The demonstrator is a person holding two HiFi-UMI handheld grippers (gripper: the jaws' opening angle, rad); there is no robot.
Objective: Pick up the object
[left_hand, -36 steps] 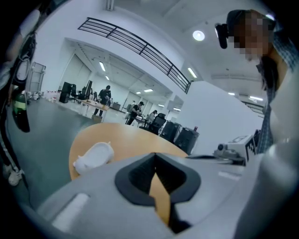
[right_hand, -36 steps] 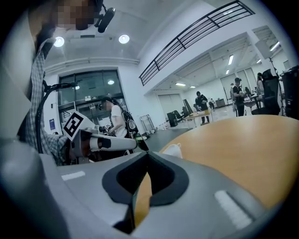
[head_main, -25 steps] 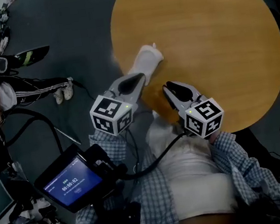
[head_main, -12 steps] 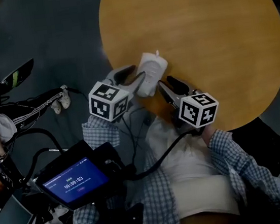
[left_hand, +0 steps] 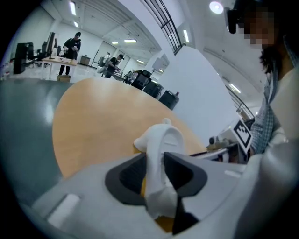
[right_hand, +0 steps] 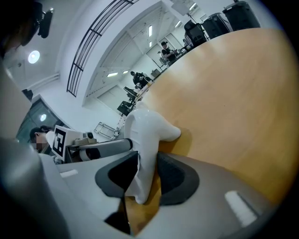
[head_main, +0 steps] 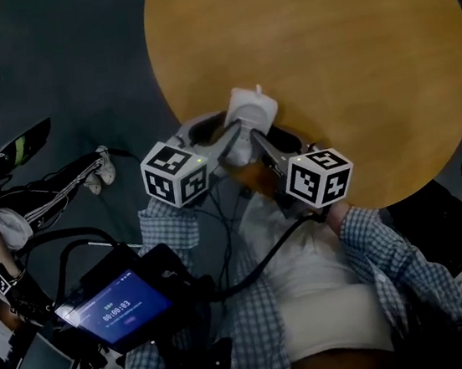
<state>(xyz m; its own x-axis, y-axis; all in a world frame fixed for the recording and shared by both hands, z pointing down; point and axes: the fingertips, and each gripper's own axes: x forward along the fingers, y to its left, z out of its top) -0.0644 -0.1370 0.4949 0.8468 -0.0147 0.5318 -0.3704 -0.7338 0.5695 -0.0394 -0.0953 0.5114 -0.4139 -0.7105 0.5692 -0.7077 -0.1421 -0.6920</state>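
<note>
Lowered, left hand-held gripper (head_main: 226, 135) and right hand-held gripper (head_main: 270, 145) just closed onto white object (head_main: 253, 106), hiding its base.

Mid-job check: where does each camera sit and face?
Head view: on the person's head, steeply down at the round wooden table; checked sleeves show.
Left gripper view: on the left hand-held gripper, along its jaws, just closing on the white plastic object.
Right gripper view: likewise on the right hand-held gripper.
Shared: all show that object on the table.
</note>
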